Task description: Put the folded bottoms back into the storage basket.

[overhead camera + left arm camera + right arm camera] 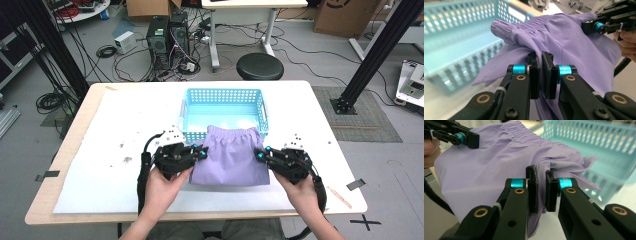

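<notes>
**Two grippers hold a lilac garment at the near edge of a blue basket**

A lilac garment [230, 156] with a gathered elastic waistband lies spread at the middle of the worktop [115, 125], which is covered with a white sheet. Its waistband end rests against and over the near wall of a light blue perforated basket [224, 98]; the rest of the cloth hangs toward the person on the near side.

The left gripper [199, 153] is at the garment's left edge, held in the person's left hand [161, 186]. In the left gripper view its jaws are clamped on a fold of the cloth just below the waistband, with only a thin layer of fabric between the pads.

The right gripper [262, 154] is at the garment's right edge, held in the right hand [300, 192]. In the right gripper view its jaws are closed on the cloth's side edge near the gathered band, with fabric bunched between them.

The two grippers face each other across the cloth, roughly level, and the fabric between them looks fairly flat.

The basket sits at the far middle of the worktop, its interior holding nothing visible apart from the garment's overlapping edge. Beyond the worktop, a round black stool [259, 66] stands on the floor, with computer towers [167, 37] and tangled cables to its left.
</notes>
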The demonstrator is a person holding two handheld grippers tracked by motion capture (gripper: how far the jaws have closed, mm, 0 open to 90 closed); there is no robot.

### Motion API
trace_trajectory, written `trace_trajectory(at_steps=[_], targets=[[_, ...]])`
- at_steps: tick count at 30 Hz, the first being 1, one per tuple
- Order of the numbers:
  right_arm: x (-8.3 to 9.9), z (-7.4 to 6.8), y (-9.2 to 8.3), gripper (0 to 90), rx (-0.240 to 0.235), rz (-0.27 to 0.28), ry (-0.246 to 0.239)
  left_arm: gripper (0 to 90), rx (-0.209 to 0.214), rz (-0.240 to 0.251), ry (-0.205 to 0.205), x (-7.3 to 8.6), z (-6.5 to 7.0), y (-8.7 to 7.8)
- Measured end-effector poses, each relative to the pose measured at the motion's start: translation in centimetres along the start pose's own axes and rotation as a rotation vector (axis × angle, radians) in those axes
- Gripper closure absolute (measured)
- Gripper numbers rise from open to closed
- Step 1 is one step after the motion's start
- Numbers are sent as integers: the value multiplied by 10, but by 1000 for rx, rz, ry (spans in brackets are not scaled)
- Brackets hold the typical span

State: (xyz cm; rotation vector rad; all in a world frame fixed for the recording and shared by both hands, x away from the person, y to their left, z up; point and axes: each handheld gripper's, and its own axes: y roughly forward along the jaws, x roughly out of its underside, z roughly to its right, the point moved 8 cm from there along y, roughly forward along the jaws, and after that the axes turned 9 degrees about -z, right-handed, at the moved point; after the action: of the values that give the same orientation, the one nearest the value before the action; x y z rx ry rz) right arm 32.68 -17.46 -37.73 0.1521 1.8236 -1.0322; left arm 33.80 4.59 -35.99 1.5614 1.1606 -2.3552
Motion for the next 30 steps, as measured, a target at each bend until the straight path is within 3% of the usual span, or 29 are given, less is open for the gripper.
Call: trace_trajectory(at_steps=[7,14,19,22,30], targets=[[-48,20,8,844,41,31,-20,849,-32,30,13,-41,-30,0],[-82,48,32,844,95,19,-10,849,-73,32,17,-65,-63,16],[-96,73,52,844,110,4,20,849,-93,37,10,-76,-85,33],[-101,86,64,844,112,-12,27,849,-102,15,3,-78,-98,45],[-109,110,90,843,147,-36,24,849,-107,-4,-14,-83,-127,70]])
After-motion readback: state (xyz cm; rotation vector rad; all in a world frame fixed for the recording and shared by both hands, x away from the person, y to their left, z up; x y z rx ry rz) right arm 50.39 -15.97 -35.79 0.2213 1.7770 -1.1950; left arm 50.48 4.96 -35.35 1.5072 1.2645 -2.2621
